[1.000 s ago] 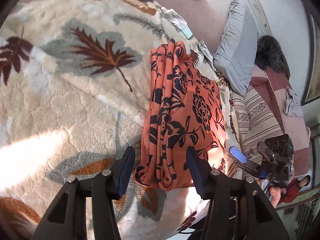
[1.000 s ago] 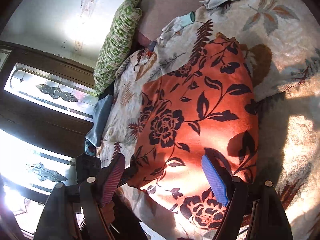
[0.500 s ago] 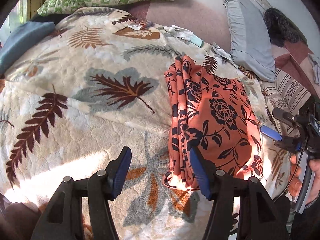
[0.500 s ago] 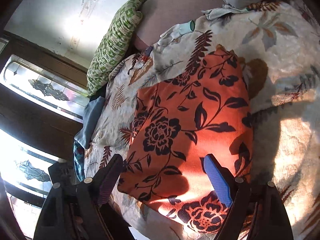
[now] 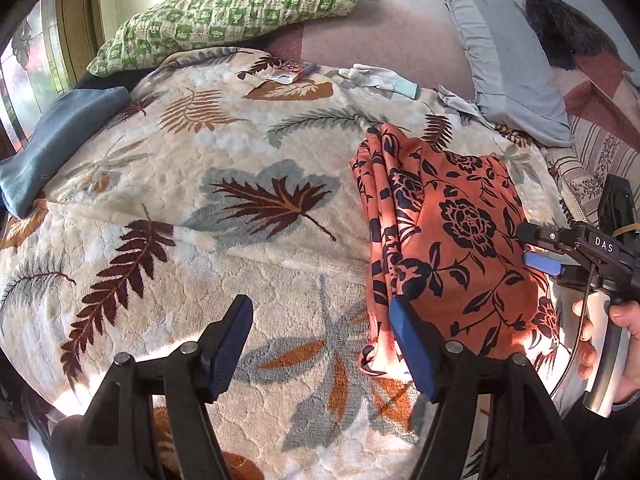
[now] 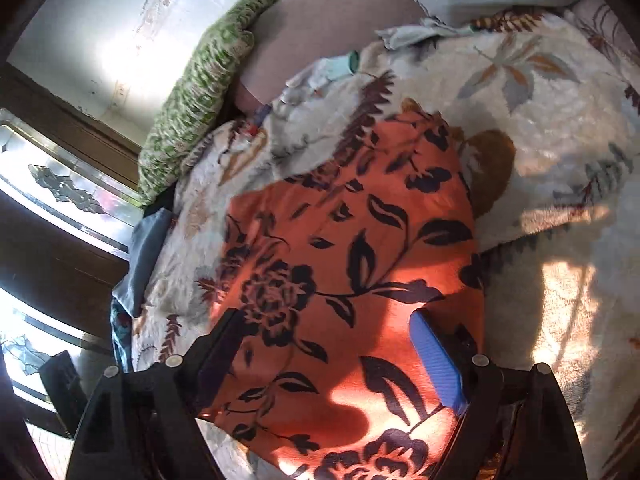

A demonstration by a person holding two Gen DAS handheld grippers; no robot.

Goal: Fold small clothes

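An orange garment with black flowers [image 5: 448,236] lies folded into a narrow rectangle on a leaf-patterned blanket [image 5: 200,208]. My left gripper [image 5: 320,344] is open and empty, above the blanket just left of the garment's near corner. My right gripper [image 6: 332,356] is open and empty, hovering over the near end of the garment [image 6: 352,264]. The right gripper also shows in the left wrist view [image 5: 540,252], above the garment's right edge.
A green checked pillow [image 5: 240,4] and a grey pillow [image 5: 508,60] lie at the bed's far side. A blue cloth [image 5: 52,144] lies at the left edge. Pale small clothes [image 5: 376,78] and a small packet [image 5: 292,72] lie beyond the garment. A window [image 6: 48,184] is left.
My left gripper has pulled back and to the left, off the garment's near corner, so more of the bed shows. My right gripper has stayed open over the garment, shifting slightly.
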